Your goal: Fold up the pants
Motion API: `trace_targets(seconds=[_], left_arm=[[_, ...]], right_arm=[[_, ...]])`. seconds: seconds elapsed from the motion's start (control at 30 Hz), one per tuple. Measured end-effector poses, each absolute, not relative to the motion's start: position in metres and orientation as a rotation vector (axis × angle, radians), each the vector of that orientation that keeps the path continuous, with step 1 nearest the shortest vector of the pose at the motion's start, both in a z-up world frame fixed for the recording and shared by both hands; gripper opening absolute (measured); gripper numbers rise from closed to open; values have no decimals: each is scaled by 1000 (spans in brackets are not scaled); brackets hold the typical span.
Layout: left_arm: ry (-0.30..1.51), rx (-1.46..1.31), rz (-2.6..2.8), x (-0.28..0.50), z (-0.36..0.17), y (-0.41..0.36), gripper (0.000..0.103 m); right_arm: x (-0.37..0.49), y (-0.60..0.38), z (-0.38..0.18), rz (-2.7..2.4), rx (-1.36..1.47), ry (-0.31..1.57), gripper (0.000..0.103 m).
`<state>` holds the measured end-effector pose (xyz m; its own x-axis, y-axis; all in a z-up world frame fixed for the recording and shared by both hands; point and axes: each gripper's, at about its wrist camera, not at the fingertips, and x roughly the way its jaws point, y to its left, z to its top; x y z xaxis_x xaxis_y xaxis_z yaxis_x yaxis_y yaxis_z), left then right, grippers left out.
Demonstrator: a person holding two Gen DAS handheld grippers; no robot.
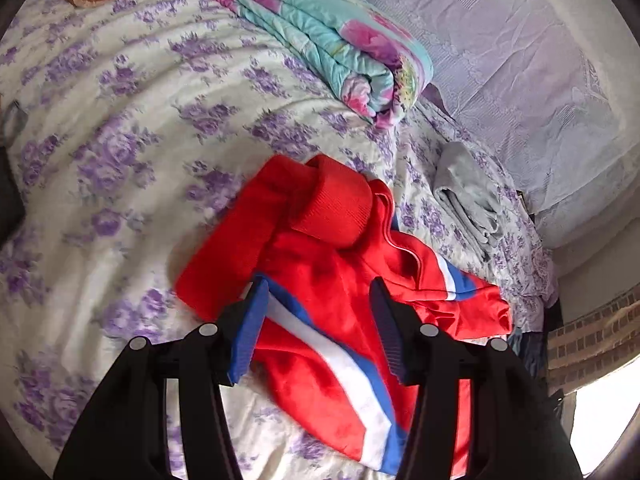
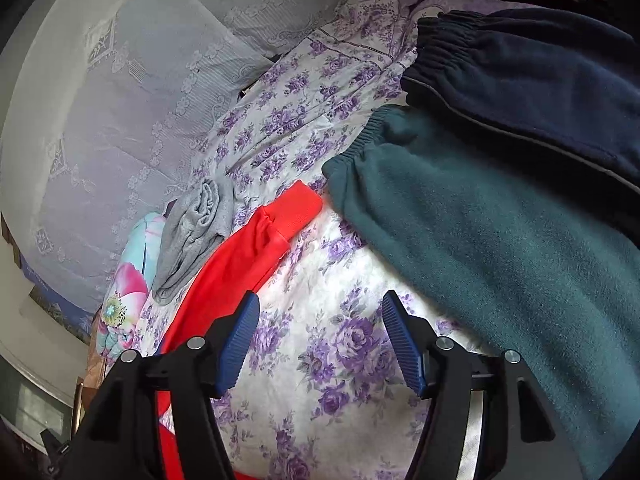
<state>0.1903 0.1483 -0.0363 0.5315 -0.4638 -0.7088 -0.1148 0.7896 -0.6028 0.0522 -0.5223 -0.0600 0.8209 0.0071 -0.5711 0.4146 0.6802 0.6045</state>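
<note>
From the left wrist we see our left gripper (image 1: 320, 300) spread apart over the red pants (image 1: 320, 248), which lie bunched on the floral bedsheet (image 1: 120, 140), gripping nothing. From the right wrist, our right gripper (image 2: 320, 316) gapes empty over the sheet beside the teal pants (image 2: 500, 240).

The red track pants with the white and blue side stripe (image 1: 344, 280) run out past the bottom edge, partly behind the black arms of the left gripper (image 1: 320, 312). The dark navy fleece pants (image 2: 540, 92) and teal fleece pants (image 2: 500, 248) are cut off at the right.
</note>
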Motion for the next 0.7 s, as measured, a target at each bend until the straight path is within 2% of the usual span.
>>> trace_targets(seconds=[0.07, 0.1, 0.13, 0.2, 0.27, 0.33, 0.37, 0.47, 0.57, 0.7], left_arm=[[1032, -687, -279, 206, -37, 133, 47], [1032, -671, -286, 217, -31, 123, 32], [1020, -641, -274, 232, -21, 113, 26], [915, -588, -236, 269, 11, 100, 25], [817, -494, -101, 303, 37, 97, 29], [773, -425, 86, 313, 52, 104, 48], [776, -412, 93, 310, 54, 108, 60], [779, -355, 6, 275, 49, 122, 71], [853, -288, 28, 235, 26, 145, 73], [977, -434, -31, 183, -13, 187, 73]], right_arm=[[53, -522, -61, -245, 797, 579, 64], [55, -521, -63, -245, 793, 586, 64], [57, -521, -65, -246, 789, 595, 64], [59, -520, -67, -253, 778, 606, 64], [57, -520, -66, -248, 780, 593, 64], [53, -521, -65, -253, 784, 573, 64], [52, -523, -65, -255, 790, 569, 64], [53, -524, -66, -242, 801, 578, 64], [56, -520, -64, -232, 777, 587, 64], [55, -517, -61, -235, 759, 577, 65]])
